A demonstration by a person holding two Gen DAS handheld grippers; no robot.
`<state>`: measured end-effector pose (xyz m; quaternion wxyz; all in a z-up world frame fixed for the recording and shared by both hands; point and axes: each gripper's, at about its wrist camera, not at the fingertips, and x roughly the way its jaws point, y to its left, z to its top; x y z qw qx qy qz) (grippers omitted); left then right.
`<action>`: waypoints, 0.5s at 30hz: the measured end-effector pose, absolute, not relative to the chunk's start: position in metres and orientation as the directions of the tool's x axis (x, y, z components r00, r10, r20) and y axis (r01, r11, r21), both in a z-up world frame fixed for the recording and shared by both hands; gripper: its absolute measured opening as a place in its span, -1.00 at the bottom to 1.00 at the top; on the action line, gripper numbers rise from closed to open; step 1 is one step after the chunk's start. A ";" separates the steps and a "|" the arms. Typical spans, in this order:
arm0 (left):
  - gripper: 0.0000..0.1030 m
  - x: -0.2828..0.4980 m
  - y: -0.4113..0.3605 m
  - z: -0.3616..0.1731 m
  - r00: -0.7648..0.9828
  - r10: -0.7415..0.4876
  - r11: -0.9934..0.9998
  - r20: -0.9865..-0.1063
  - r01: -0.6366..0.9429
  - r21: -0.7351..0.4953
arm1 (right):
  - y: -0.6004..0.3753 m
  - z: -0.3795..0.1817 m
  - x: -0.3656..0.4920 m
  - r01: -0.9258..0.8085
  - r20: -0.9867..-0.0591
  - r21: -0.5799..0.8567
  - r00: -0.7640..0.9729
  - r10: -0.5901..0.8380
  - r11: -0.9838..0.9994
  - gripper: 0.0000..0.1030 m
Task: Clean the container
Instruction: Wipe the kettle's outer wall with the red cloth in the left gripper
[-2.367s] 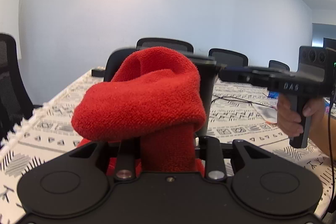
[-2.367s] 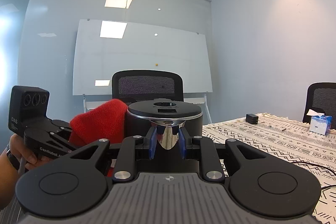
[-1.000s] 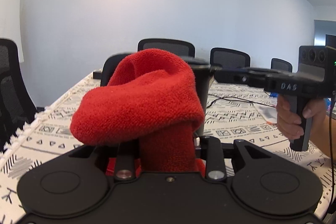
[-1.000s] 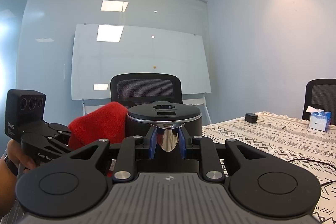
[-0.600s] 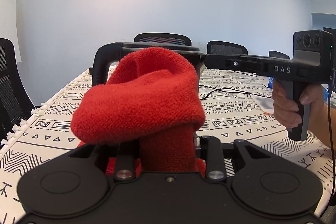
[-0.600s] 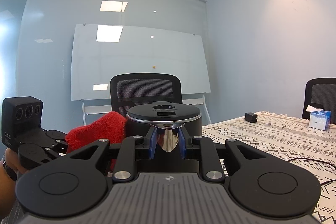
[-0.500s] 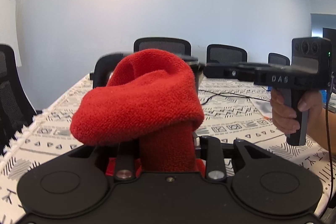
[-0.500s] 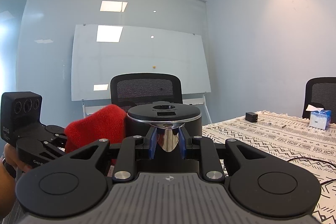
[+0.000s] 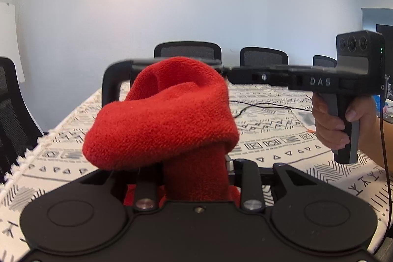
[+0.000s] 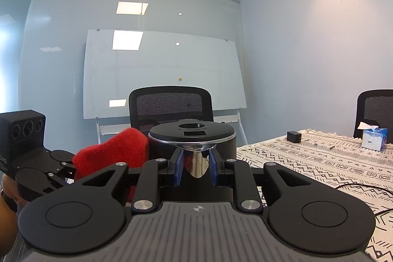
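Compared with a moment ago, the red cloth (image 10: 113,151) has been lowered slightly against the side of the black container (image 10: 194,139). The right gripper (image 9: 231,75) is seen a little higher above the patterned tablecloth (image 9: 282,139).

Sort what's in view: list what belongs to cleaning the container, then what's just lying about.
In the job:
- black lidded container with a shiny steel spout, held by the right gripper
- red fleece cloth, clamped in the left gripper

Lying about:
- blue-and-white tissue box
- small black box
- black cable on the patterned tablecloth
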<state>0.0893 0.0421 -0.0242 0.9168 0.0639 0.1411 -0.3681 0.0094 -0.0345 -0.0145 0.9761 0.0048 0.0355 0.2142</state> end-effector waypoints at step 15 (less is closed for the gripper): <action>-0.35 0.089 0.048 -0.018 0.695 -0.662 0.724 -0.280 0.690 0.004 | -0.033 -0.015 0.009 -0.414 -0.064 0.028 0.908 0.415 0.910 -0.58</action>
